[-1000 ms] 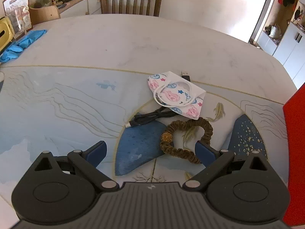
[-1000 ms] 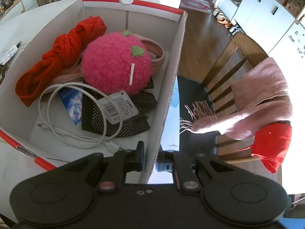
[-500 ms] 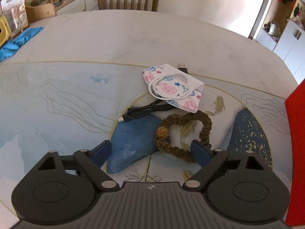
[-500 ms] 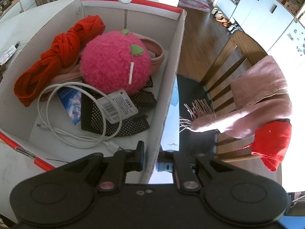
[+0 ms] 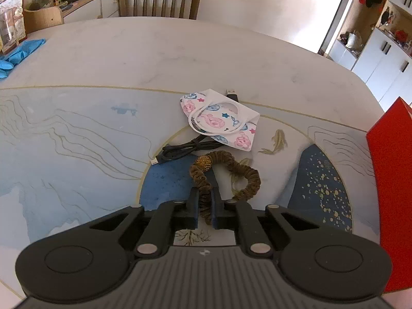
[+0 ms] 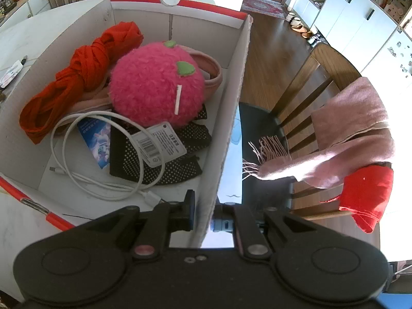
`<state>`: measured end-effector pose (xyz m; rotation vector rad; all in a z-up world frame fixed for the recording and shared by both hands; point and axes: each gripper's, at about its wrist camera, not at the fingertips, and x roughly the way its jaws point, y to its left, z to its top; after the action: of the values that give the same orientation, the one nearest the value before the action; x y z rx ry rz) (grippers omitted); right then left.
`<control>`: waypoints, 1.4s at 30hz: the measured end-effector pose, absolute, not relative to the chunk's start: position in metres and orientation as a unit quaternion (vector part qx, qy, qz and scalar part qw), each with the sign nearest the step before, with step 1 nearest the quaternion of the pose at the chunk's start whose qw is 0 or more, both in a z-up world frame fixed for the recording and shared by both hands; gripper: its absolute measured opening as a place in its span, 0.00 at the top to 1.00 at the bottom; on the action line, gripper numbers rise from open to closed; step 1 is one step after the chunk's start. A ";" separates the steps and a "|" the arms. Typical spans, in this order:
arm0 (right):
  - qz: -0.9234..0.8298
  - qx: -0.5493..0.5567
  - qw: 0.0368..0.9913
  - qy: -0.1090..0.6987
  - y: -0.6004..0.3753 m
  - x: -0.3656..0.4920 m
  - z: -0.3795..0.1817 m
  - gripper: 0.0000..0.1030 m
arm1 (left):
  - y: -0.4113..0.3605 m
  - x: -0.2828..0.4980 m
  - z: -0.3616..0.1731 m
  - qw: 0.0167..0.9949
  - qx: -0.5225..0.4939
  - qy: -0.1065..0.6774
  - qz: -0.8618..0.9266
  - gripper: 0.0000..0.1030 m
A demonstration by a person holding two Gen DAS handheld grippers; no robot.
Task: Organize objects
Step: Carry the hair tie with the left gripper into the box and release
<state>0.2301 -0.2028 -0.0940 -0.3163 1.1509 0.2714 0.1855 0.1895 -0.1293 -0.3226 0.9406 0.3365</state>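
Note:
My left gripper [image 5: 205, 200] is shut on the near side of a brown scrunchie [image 5: 247, 172] with a gold bead, which lies on the painted table [image 5: 77, 134]. Beyond it lie a black USB cable [image 5: 185, 149] and a floral face mask [image 5: 219, 121]. My right gripper [image 6: 204, 211] is shut on the right wall of a red-and-white cardboard box [image 6: 231, 97]. The box holds a pink plush ball [image 6: 157, 92], a red cloth [image 6: 77, 77], a white cable [image 6: 103, 180] and black dotted gloves [image 6: 164, 164].
The box's red outer side [image 5: 391, 180] stands at the right edge of the left wrist view. Blue gloves [image 5: 18, 54] lie at the table's far left. A wooden chair [image 5: 159, 0] stands behind the table. Another chair with a pink scarf [image 6: 347, 134] stands right of the box.
My left gripper moved forward over the scrunchie and closed from wide open onto its near side. My right gripper has stayed clamped on the box wall.

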 end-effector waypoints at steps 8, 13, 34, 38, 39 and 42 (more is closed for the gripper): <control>0.130 -0.149 0.820 0.537 -0.200 0.230 -0.094 0.91 | 0.175 0.171 -0.105 0.879 -0.144 0.437 0.124 0.94; 0.129 -0.152 0.821 0.535 -0.201 0.231 -0.094 0.94 | 0.159 0.164 -0.082 0.888 -0.140 0.430 0.089 0.94; 0.139 -0.146 0.824 0.529 -0.203 0.230 -0.094 0.94 | 0.046 0.180 0.008 0.908 -0.112 0.384 -0.120 0.94; 0.141 -0.146 0.825 0.528 -0.203 0.230 -0.094 0.94 | 0.017 0.188 0.015 0.902 -0.093 0.386 -0.170 0.94; 0.141 -0.146 0.825 0.528 -0.203 0.230 -0.094 0.94 | 0.009 0.191 0.016 0.900 -0.087 0.387 -0.181 0.94; 0.141 -0.146 0.825 0.527 -0.204 0.230 -0.094 0.94 | -0.015 0.198 0.018 0.894 -0.071 0.389 -0.211 0.93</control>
<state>0.2296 -0.2035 -0.0945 -0.3099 1.1200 0.2997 0.1977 -0.0147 0.0180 -0.1462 0.8059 -0.4377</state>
